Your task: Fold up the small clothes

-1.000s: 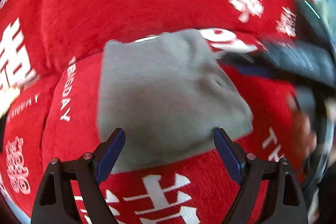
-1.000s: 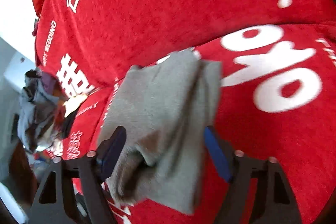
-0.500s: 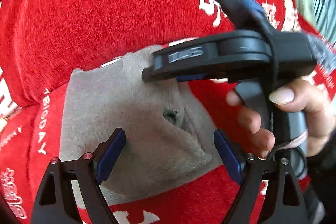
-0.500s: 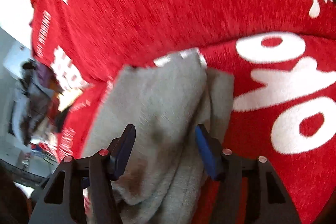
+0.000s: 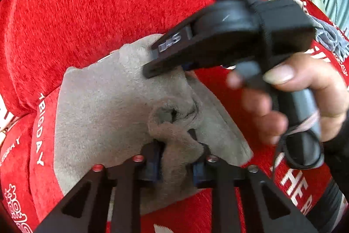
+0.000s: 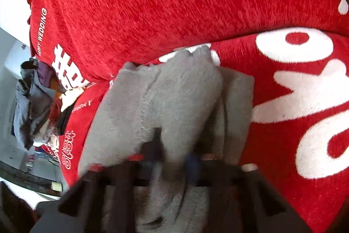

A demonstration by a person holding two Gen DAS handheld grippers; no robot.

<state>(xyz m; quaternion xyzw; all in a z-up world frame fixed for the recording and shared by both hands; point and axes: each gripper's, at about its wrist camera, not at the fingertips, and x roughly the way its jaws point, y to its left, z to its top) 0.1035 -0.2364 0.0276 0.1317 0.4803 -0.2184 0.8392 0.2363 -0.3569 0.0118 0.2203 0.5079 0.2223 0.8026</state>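
1. The small grey fleecy garment [image 5: 104, 106] lies on the red plush sofa cover with white lettering [image 5: 91, 3], on the seat cushion and pushed up against the crease where the backrest rises.

2. My left gripper [image 5: 177, 164] has its fingers drawn in on a bunched ridge of the grey fabric at the garment's near edge; the cloth puckers into a small knot just ahead of the blue pads.

3. My right gripper [image 6: 174, 158] is also closed on the garment [image 6: 174, 102], pinching a raised fold close to the camera; this view is blurred, so I cannot tell how many layers sit between the fingers.

4. In the left wrist view the right gripper's black body [image 5: 229, 36], held in my right hand [image 5: 290, 99], reaches in from the right, its tip resting on the garment's far edge by the backrest.

5. The relation that matters: the garment's long axis runs away from my left fingers toward the backrest, with my left grip at the near end and my right at the far right side. In my judgement, the next fold means carrying one held edge across the flat part of the cloth, which spreads out to the left of both grips.

6. A heap of other clothes [image 6: 32, 102] waits well apart, at the sofa's far end.
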